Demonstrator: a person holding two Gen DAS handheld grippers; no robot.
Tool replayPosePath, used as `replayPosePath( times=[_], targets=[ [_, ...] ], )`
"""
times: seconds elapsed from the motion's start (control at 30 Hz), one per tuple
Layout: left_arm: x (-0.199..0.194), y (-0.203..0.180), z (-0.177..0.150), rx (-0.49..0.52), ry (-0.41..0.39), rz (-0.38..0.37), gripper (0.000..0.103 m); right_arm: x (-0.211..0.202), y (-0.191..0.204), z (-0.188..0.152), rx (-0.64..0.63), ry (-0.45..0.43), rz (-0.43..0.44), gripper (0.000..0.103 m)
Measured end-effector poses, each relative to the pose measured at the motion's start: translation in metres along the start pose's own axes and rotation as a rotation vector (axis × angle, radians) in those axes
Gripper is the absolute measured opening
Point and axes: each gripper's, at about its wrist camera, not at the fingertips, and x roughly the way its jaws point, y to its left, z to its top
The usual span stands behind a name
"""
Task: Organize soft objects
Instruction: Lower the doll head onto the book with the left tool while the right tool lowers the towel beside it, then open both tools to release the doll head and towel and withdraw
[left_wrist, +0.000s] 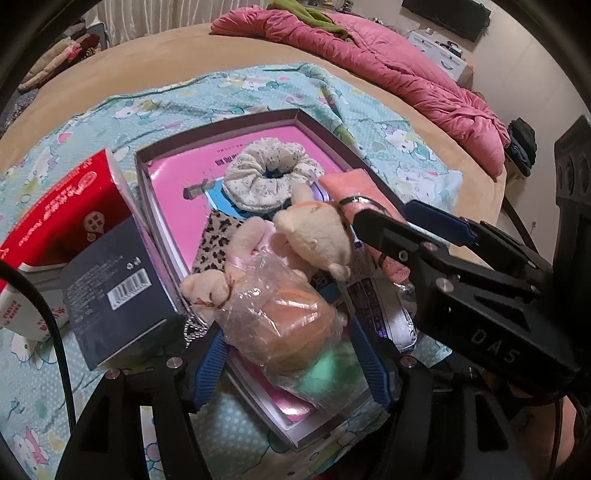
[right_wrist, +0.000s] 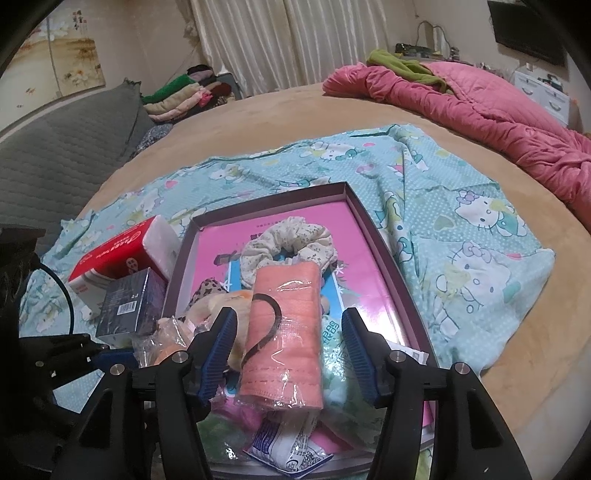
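Careful now — your left gripper (left_wrist: 291, 363) has its jaws spread wide on either side of the bagged plush toy (left_wrist: 280, 325), and whether the pads touch the plastic cannot be told from here. The toy lies at the near end of the shallow box (left_wrist: 146, 177), half over the near rim, with a second plush (left_wrist: 314, 236) leaning on it and a leopard-print piece (left_wrist: 214, 240) tucked beneath. Close there and you may pinch only the loose wrapping — the toy could slide out, or drag its neighbours over the rim.

Your right gripper (right_wrist: 288, 354) also stands with jaws apart, straddling the wrapped pink cloth (right_wrist: 284, 332) without clamping it. The cloth rests on top of the heap, with a printed packet (right_wrist: 284, 443) under its near end. A black band (right_wrist: 267, 321) loops across it and could snag a finger.

The two tools sit close together; in the left wrist view the right gripper's tip is just beside the second plush, so a move by both at once risks a knock. The floral scrunchie (right_wrist: 291, 240) lies farther back in the box. The dark carton (left_wrist: 114, 291) and the red tissue pack (left_wrist: 59, 214) crowd the left wall — a wide swing could tip them.
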Motion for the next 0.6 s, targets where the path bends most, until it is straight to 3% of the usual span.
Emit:
replayPosePath(
  times=[0.6],
  targets=[
    [-0.022,-0.001,0.001,0.008,-0.054,0.022,0.068,-0.018,0.001,0.002,0.013,-0.029,-0.026,0.070]
  ],
)
